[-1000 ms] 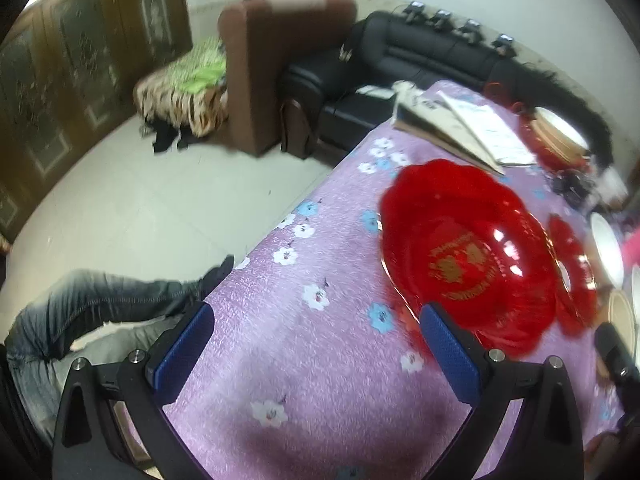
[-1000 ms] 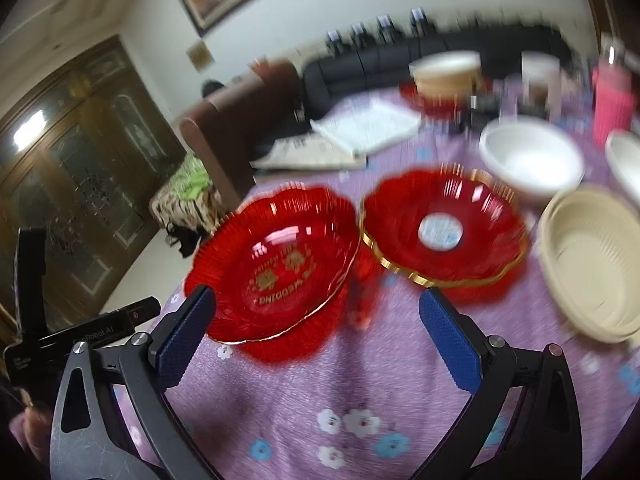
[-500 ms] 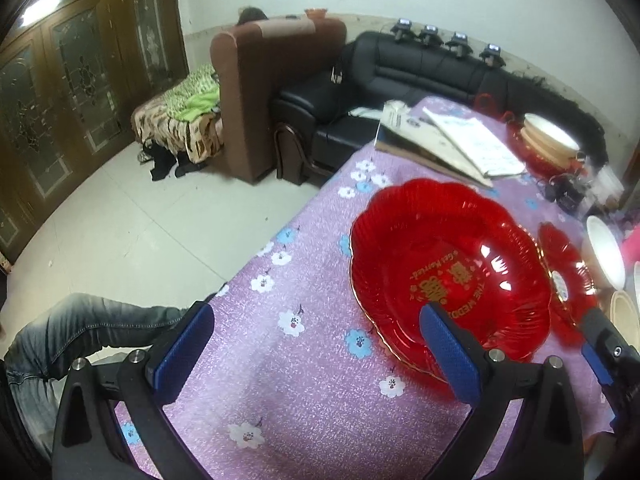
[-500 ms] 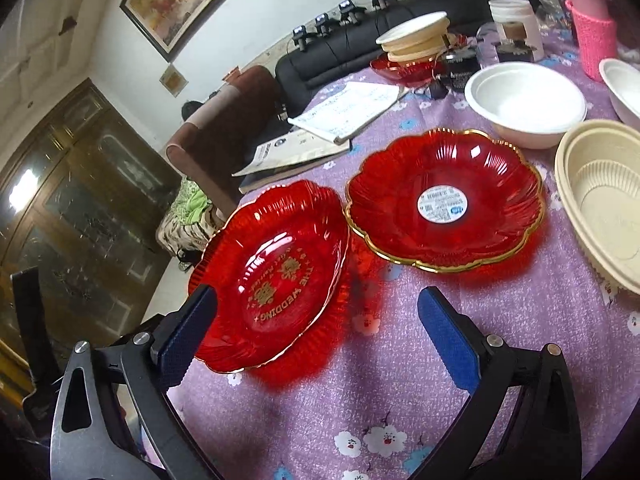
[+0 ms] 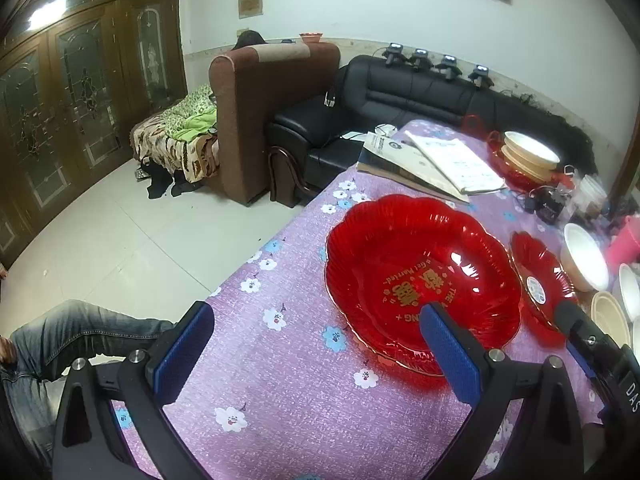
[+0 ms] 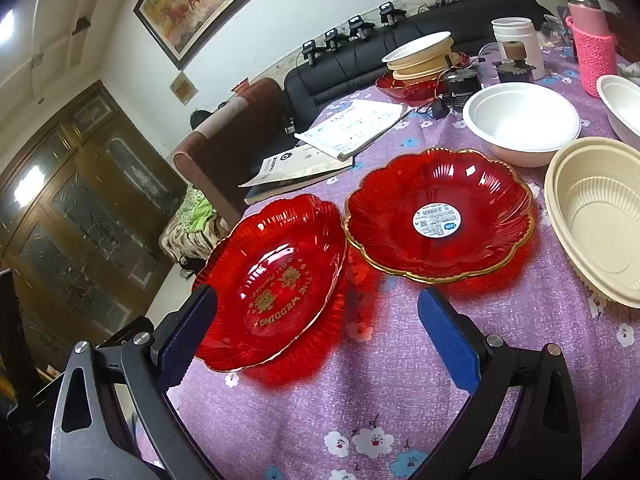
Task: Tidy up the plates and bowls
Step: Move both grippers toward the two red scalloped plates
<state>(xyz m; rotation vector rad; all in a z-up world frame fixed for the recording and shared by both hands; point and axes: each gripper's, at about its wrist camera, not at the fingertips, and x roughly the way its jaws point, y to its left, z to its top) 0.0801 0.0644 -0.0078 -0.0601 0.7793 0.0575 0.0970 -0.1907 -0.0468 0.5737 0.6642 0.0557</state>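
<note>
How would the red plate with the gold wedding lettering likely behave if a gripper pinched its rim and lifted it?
The red wedding plate looks like thin glossy plastic, so it is probably light and stiff. Its shiny, ribbed, scalloped rim may slip between the fingers. Wide and shallow, it could tilt when held by one edge.

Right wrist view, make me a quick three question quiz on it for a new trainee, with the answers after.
1. True or false: the right gripper is open and empty.
2. Which red plate has a round white sticker: the wedding plate or the gold-rimmed plate?
3. What sits on the table right of the gold-rimmed plate: A) the beige bowl, B) a book, C) a mug?

Key: 1 true. 2 the gold-rimmed plate. 3 A.
</note>
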